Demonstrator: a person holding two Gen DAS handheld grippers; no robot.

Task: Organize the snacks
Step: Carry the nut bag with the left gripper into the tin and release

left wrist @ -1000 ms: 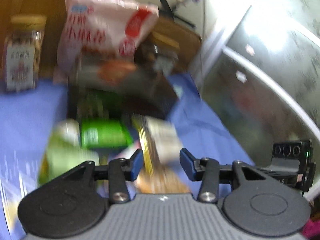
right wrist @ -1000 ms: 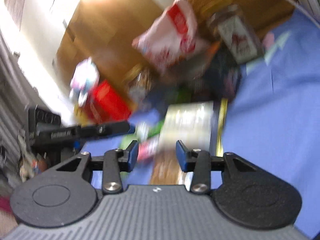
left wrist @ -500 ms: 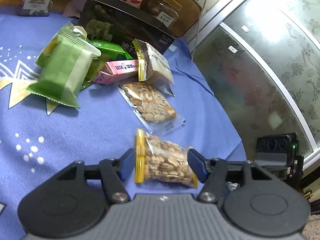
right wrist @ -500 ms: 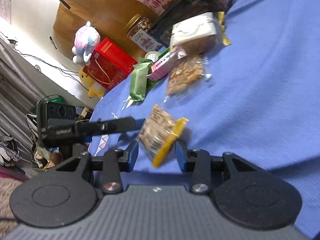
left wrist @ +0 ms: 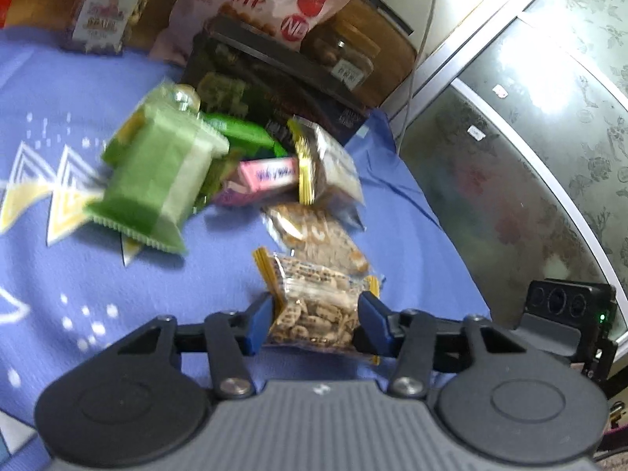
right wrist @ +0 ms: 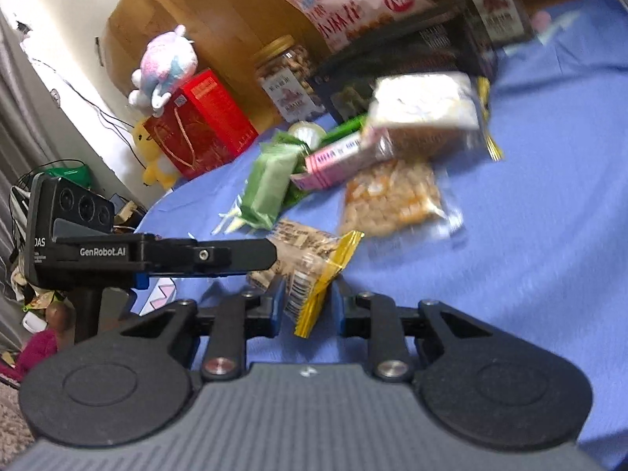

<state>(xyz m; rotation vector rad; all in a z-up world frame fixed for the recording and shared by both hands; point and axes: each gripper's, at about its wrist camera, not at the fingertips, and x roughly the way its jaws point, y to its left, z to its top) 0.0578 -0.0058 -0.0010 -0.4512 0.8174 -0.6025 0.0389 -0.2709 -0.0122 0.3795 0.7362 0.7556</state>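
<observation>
Snack packet (left wrist: 314,298), clear with yellow end seals and filled with small biscuits, sits pinched between the left gripper (left wrist: 314,324) fingers above the blue cloth (left wrist: 117,294). Right gripper (right wrist: 308,308) fingers straddle its yellow end, contact unclear. Beyond, a nut-filled jar (left wrist: 114,4) stands.

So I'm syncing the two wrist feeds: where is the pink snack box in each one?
Left wrist: the pink snack box lies centre, upper half, right of the green packet.
Right wrist: upper centre, again right of the green packet.
Shared landmark: the dark box behind the pile.
</observation>
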